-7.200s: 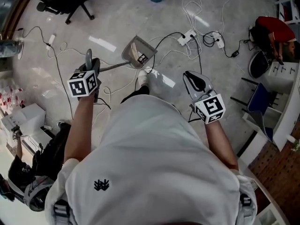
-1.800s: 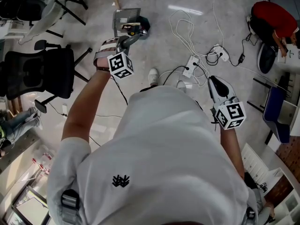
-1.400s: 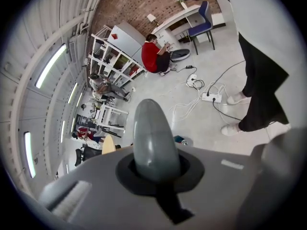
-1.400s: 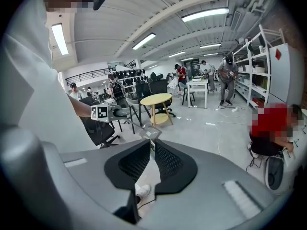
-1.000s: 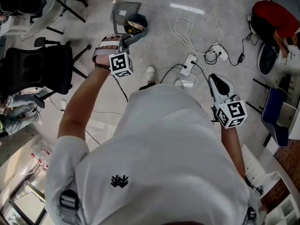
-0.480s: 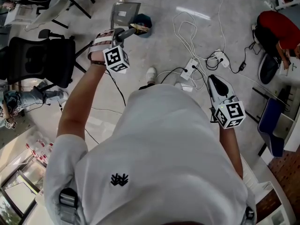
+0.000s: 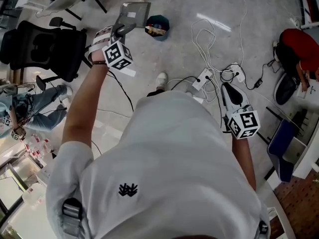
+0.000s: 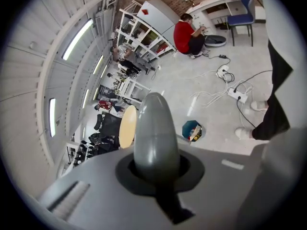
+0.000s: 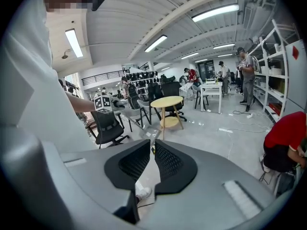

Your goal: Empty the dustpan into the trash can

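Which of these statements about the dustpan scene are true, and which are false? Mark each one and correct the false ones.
1. The left gripper is shut on the dustpan handle. True.
2. The right gripper holds a brush. False: its jaws are together with nothing between them.
3. The trash can has litter in it. True.
4. The dustpan lies flat on the floor. False: the left gripper holds it up off the floor, beside the trash can in the head view.
5. A black office chair stands on the person's left side. True.
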Motion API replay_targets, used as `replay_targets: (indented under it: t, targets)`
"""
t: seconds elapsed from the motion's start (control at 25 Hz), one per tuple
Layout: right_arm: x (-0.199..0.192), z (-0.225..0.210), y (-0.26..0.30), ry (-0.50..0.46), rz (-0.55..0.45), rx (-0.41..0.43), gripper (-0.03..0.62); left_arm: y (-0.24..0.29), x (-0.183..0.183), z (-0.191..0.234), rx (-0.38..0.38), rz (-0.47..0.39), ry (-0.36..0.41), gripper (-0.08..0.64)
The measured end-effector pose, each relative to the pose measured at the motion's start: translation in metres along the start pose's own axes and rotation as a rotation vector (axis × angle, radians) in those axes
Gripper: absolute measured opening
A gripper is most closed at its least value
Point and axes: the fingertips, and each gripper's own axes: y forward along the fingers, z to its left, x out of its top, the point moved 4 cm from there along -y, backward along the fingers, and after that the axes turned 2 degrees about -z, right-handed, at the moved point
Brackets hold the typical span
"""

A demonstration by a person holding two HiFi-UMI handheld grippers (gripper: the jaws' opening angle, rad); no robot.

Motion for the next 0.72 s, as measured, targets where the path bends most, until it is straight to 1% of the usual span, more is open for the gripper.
replay_targets:
  t: [0.2,0.32,0.56,0.72]
  targets:
    - [0.0,0.001,0.003,-0.023,0.004,0.04,0.031,-0.02,-0.02,0.003,0.035,0.042,-0.063,0.064]
    - [0.002,0.0,0.006,-0.039,0.006,0.073,0.031,-0.036,-0.03,0.005,0.053,0.076,-0.124,0.064]
    - [0.0,0.006,0.009,-0.071,0.013,0.143,0.031,-0.068,-0.058,-0.001,0.035,0.136,-0.329,0.064]
    - [-0.005,0.008,0.004,-0.092,0.033,0.185,0.031,-0.09,-0.078,-0.017,0.011,0.176,-0.5,0.064]
